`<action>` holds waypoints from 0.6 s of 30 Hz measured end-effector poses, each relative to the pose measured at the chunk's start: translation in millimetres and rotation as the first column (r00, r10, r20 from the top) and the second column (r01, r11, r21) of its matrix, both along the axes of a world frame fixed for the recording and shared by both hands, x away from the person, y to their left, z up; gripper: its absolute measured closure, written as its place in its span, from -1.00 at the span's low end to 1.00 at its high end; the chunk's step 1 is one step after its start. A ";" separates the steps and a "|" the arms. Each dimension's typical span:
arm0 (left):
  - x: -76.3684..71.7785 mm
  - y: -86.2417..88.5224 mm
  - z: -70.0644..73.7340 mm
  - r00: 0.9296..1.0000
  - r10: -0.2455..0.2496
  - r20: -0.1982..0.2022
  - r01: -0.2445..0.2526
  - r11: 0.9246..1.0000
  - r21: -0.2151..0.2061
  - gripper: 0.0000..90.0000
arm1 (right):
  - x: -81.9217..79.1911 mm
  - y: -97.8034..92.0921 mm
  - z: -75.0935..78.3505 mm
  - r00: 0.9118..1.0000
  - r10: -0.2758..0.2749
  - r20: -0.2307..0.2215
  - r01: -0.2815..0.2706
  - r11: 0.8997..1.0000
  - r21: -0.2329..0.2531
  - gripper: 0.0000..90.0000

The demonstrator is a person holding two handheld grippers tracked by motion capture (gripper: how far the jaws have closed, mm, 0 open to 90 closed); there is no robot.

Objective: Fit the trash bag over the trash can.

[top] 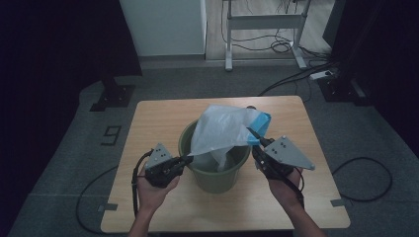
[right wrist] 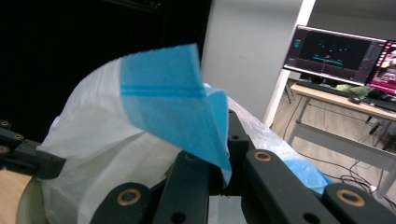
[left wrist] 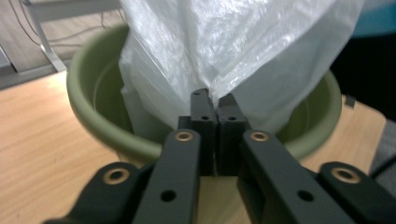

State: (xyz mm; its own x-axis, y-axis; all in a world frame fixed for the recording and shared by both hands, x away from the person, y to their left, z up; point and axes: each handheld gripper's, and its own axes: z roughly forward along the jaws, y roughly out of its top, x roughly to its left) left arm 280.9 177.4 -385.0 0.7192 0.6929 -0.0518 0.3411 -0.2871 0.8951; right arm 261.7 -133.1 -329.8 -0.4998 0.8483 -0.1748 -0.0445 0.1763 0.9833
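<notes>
- Two grippers hold one white plastic bag [top: 220, 131] over a green bin [top: 217, 173] that stands on the wooden table [top: 163, 207], a little toward the person's side of its middle.
- Left gripper [top: 184, 160], just off the bin's left rim: its jaws are pressed together on a gathered edge of the bag, as the left gripper view [left wrist: 212, 100] shows, with the film fanning up and away from the pinch.
- Right gripper [top: 254, 136], above the bin's right rim: its jaws are clamped on the bag's blue band [right wrist: 175, 109], which folds over the tips in the right gripper view.
- With the two holds on opposite sides of the bin, the bag is stretched between them as a raised sheet, higher on the right, probably to spread its mouth before it goes over the rim.
- A lower part of the bag hangs inside the bin, against its inner wall on the left gripper's side; the rest stands above the rim, so the bag is not yet fitted as a liner, if that is the aim.
- Gripping thin film by the edge suits this: a pinch on the hem lets each hand pull outward without crushing the body of the bag.
- Beyond the bin, in the right gripper view, a monitor [right wrist: 334, 56] sits on a desk.
</notes>
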 end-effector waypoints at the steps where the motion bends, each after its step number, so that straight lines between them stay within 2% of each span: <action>1: -3.7 4.9 2.4 1.000 0.024 0.018 -0.024 1.000 -0.001 0.52 | 0.8 4.5 -3.0 1.000 0.013 -0.005 -0.013 1.000 -0.012 0.98; 4: -7.2 8.5 7.6 1.000 0.024 0.014 -0.024 1.000 -0.004 0.00 | 2.1 8.9 -6.9 1.000 0.023 -0.014 -0.024 0.999 -0.021 0.98; 5: -9.7 9.3 10.5 0.999 0.025 0.024 -0.025 1.000 -0.006 0.00 | 3.1 10.8 -8.8 0.999 0.028 -0.019 -0.028 0.999 -0.024 0.98; 7: -14.5 10.7 17.0 0.998 0.030 0.047 -0.029 0.999 -0.018 -0.22 | 5.8 14.1 -12.3 0.999 0.033 -0.032 -0.033 0.999 -0.025 0.98; 11: -17.9 12.1 26.5 0.994 0.059 0.093 -0.055 0.998 -0.038 -0.33 | 6.9 15.8 -14.6 0.999 0.035 -0.040 -0.036 0.999 -0.025 0.98; 18: -14.5 12.9 31.5 0.991 0.074 0.113 -0.069 0.997 -0.044 -0.33 | 6.6 9.2 -15.0 0.999 0.026 -0.044 -0.027 0.999 -0.021 0.98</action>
